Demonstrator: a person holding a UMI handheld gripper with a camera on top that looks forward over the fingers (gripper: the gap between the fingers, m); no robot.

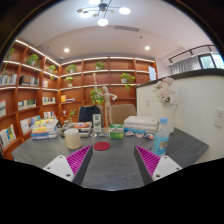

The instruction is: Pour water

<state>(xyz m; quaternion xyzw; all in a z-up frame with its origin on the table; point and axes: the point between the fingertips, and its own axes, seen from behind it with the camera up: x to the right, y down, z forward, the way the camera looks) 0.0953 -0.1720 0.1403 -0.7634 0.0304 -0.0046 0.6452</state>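
Open tongs [112, 165], bottle [161, 139] label unreadable

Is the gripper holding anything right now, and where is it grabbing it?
No, nothing is held. The gripper is open, with only bare table between its fingers. The water bottle stands beyond the right finger, untouched.

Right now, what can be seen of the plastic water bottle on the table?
The water bottle stands upright on the grey table, beyond the right finger of the tongs and slightly to its right. It looks like clear plastic, with a blue cap and a blue label band around its middle. How much water it holds cannot be made out. Nothing touches it except the table; the tongs are open and well short of it.
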